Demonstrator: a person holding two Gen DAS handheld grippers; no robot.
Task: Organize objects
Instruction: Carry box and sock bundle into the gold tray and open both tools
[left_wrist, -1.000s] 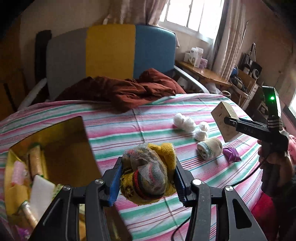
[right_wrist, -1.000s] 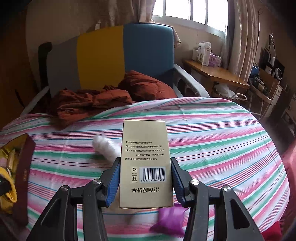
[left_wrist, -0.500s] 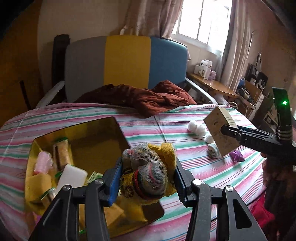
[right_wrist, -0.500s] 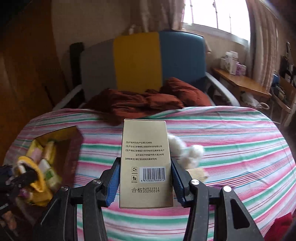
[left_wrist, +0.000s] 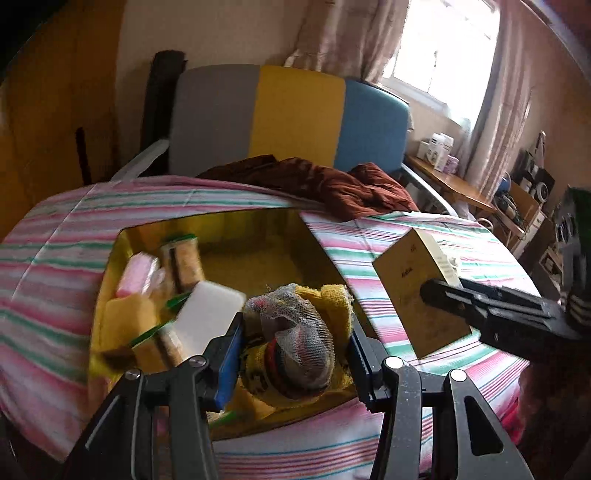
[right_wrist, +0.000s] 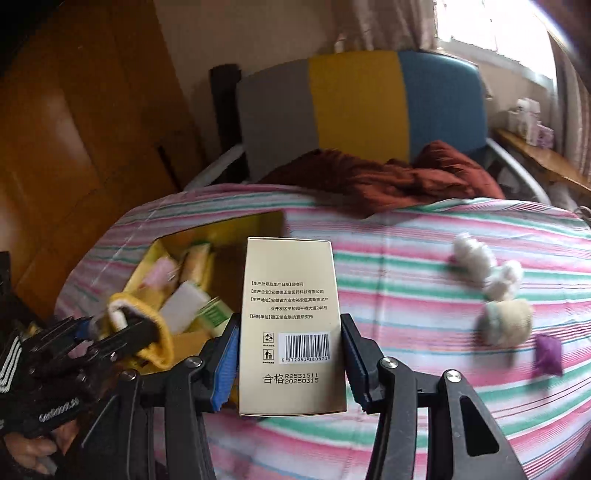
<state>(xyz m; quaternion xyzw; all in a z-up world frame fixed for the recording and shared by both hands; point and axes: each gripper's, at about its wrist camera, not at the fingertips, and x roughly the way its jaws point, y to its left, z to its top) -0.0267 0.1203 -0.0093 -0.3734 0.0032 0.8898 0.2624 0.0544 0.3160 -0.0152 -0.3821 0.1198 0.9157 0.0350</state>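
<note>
My left gripper (left_wrist: 293, 354) is shut on a bundle of rolled socks (left_wrist: 295, 343), yellow with a mesh cover, and holds it over the near right part of the gold-lined box (left_wrist: 110, 266). The box holds several small items, among them a white block (left_wrist: 207, 317) and a pink packet (left_wrist: 136, 275). My right gripper (right_wrist: 288, 354) is shut on a tall beige carton (right_wrist: 291, 325) with a barcode, upright just right of the box (right_wrist: 147, 254). In the left wrist view the same carton (left_wrist: 413, 295) hangs beside the box.
Two white balls (right_wrist: 474, 254), a beige sock roll (right_wrist: 508, 323) and a purple piece (right_wrist: 548, 354) lie on the striped cloth (right_wrist: 424, 288) at the right. A dark red garment (left_wrist: 332, 184) lies at the table's far edge, before a grey, yellow and blue chair (left_wrist: 291, 114).
Both grippers have swung left across the table with their loads. The box has come from the left edge to directly under the socks, and the carton now stands close beside it.
</note>
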